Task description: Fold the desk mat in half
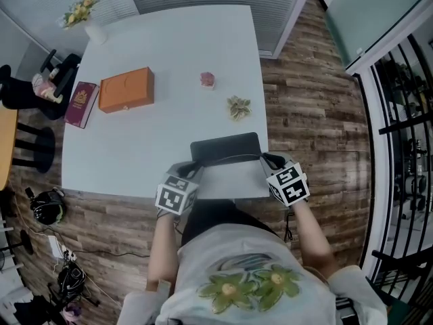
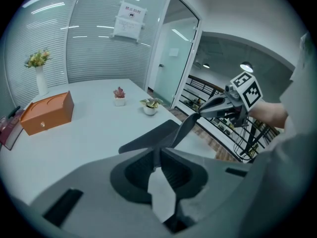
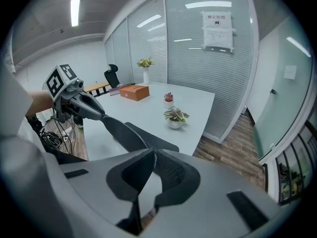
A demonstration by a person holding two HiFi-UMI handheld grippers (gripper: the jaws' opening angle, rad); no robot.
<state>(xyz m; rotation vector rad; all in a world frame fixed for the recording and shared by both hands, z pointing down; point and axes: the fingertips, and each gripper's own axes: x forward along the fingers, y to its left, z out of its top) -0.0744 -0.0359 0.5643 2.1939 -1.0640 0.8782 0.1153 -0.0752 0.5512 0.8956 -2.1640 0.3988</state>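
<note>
The dark desk mat (image 1: 226, 147) lies at the near right edge of the white table (image 1: 169, 46); its near edge is raised off the top. My left gripper (image 1: 191, 170) is shut on the mat's near left corner, and my right gripper (image 1: 266, 160) is shut on the near right corner. In the left gripper view the jaws (image 2: 156, 155) pinch the mat's thin edge, and the mat (image 2: 151, 138) stretches across to the right gripper (image 2: 215, 106). Seen from the right gripper (image 3: 151, 155), the mat (image 3: 131, 133) runs up to the left gripper (image 3: 84, 107).
An orange box (image 1: 126, 89) and a dark red book (image 1: 81, 103) sit at the table's left. A small pink plant (image 1: 208, 80) and a green plant (image 1: 238, 107) stand just beyond the mat. A vase of yellow flowers (image 1: 84, 15) is at the far left corner.
</note>
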